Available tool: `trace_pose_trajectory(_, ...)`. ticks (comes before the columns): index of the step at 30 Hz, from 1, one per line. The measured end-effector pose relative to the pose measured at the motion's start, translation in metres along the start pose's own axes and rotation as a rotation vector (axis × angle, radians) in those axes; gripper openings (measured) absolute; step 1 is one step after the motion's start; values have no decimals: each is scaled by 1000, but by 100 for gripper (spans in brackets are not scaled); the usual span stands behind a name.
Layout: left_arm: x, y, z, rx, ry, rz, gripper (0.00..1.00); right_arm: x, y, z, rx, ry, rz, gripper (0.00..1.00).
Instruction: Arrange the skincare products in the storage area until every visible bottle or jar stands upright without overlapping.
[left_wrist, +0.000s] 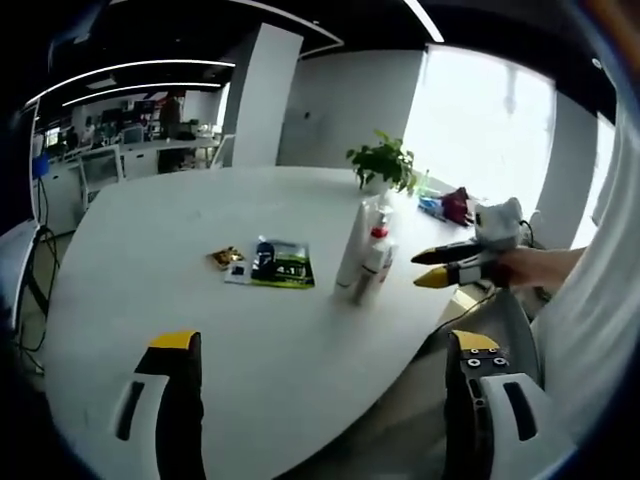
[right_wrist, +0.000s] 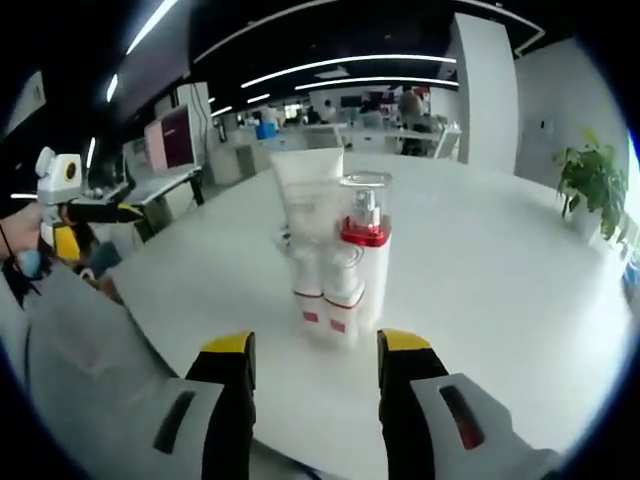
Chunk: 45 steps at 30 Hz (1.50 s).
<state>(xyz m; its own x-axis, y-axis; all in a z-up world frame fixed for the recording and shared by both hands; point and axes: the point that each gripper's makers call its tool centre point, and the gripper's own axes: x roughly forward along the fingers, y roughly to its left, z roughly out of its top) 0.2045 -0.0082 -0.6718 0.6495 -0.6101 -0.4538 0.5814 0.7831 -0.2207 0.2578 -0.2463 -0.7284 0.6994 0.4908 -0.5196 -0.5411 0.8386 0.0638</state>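
Jaws of the right gripper (right_wrist: 315, 345) stand apart, empty, aimed at a tight cluster of upright skincare bottles (right_wrist: 335, 265) on the white counter (right_wrist: 480, 300), seemingly lined up to reach them. Left gripper (left_wrist: 320, 345) jaws also stand apart, hanging well back. Its view adds flat sachets (left_wrist: 270, 262) beside the bottles and a potted plant (left_wrist: 383, 162).

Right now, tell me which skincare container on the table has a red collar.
The pump bottle with the clear cap; the white tube beside it has no red collar.
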Motion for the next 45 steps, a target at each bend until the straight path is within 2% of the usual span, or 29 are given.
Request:
trace_pose_trajectory(5, -9, 8, -8, 0, 6, -1, 94, -9, 9, 7, 8, -17, -15, 54)
trace_pose_trajectory(16, -23, 24, -30, -29, 13, 26, 94, -12, 19, 13, 40, -44, -33, 70)
trace_pose_trajectory(21, -26, 25, -36, -46, 17, 40, 94, -13, 19, 10, 41, -42, -57, 82)
trace_pose_trajectory(24, -28, 26, -39, -63, 12, 53, 94, -19, 20, 12, 82, -60, -67, 87)
trace_pose_trajectory(31, -26, 30, -42, -74, 8, 59, 94, -23, 33, 27, 96, -113, -68, 100)
trace_pose_trajectory(33, -25, 29, -44, -64, 21, 63, 94, -20, 36, 26, 86, -123, -58, 100)
trace_pose_trajectory(36, -24, 27, -45, -60, 29, 63, 94, -19, 36, 11, 41, -65, -70, 100)
trace_pose_trajectory(38, -23, 27, -47, -56, 38, 63, 94, -21, 34, 23, 52, -147, -72, 100)
trace_pose_trajectory(40, -23, 27, -48, -55, 45, 64, 94, -20, 31, 19, 77, -131, -63, 100)
trace_pose_trajectory(45, -23, 32, -51, -48, 64, 73, 94, -21, 37, 15, 45, -109, -51, 100)
